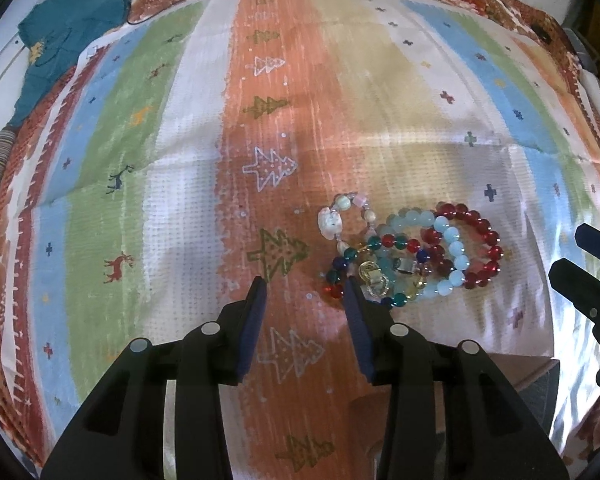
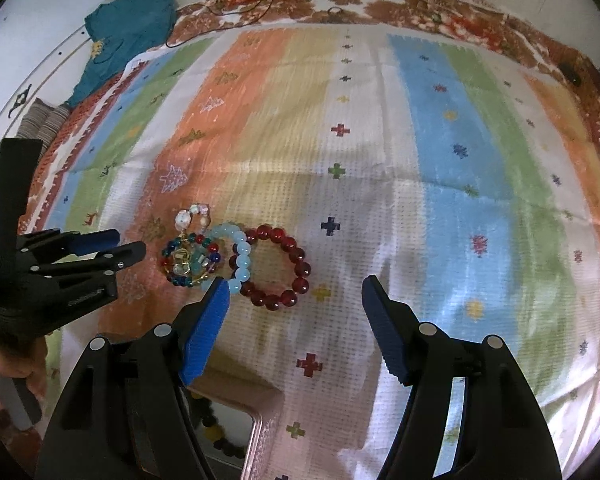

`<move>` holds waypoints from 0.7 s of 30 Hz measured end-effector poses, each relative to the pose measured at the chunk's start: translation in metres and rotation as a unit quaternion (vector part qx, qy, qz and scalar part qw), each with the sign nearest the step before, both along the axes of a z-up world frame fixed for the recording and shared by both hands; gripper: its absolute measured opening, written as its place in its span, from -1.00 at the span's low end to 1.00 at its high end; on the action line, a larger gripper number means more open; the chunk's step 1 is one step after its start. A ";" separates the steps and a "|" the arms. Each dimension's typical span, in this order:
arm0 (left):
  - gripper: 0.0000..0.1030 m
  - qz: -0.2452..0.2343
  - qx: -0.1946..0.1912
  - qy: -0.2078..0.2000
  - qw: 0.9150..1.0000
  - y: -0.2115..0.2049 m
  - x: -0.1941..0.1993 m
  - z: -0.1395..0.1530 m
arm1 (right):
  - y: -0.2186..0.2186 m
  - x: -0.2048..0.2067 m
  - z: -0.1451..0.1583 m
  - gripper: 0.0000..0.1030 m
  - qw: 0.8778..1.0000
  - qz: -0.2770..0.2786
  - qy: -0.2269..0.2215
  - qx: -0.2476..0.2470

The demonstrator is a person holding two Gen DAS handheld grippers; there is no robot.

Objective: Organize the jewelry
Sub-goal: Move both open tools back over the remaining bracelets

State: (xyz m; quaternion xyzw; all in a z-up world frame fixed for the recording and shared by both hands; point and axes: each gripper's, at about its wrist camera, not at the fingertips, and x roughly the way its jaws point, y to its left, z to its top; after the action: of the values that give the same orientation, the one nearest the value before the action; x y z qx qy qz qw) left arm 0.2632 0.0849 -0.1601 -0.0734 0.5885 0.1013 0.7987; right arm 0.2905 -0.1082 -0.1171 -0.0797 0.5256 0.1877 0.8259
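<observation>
A heap of bead bracelets lies on the striped cloth: a dark red one (image 2: 296, 270) (image 1: 488, 240), a pale blue one (image 2: 242, 258) (image 1: 454, 248), a multicolour one (image 2: 188, 262) (image 1: 384, 276) and a white-pink one (image 2: 192, 216) (image 1: 342, 216). My left gripper (image 1: 306, 292) is open and empty, its right finger just at the multicolour bracelet's near edge; it also shows in the right wrist view (image 2: 116, 244). My right gripper (image 2: 296, 300) is open and empty, hovering just in front of the red bracelet; its tips show in the left wrist view (image 1: 580, 252).
A pink-rimmed tray (image 2: 256, 432) with dark and yellow beads in it sits at the near edge below my right gripper. A teal garment (image 2: 128, 24) and a cable (image 2: 236, 8) lie at the far left of the cloth (image 2: 440, 160).
</observation>
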 end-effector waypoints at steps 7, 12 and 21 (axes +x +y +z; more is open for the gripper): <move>-0.23 -0.004 -0.021 0.012 1.000 0.007 0.009 -0.017 | 0.007 0.007 -0.011 0.33 1.000 0.006 0.009 -0.011; -0.23 -0.015 -0.029 0.019 0.999 0.005 0.014 -0.026 | 0.006 0.013 -0.022 0.33 1.000 0.005 0.019 -0.017; -0.13 -0.011 -0.039 0.022 0.999 0.007 0.021 -0.035 | 0.005 0.027 -0.041 0.33 0.999 0.001 0.036 -0.027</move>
State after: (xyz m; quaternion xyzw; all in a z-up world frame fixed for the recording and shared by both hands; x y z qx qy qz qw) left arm 0.2842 0.0917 -0.1948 -0.0963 0.6100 0.0710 0.7833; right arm 0.3177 -0.1034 -0.1581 -0.0955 0.5594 0.1773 0.8040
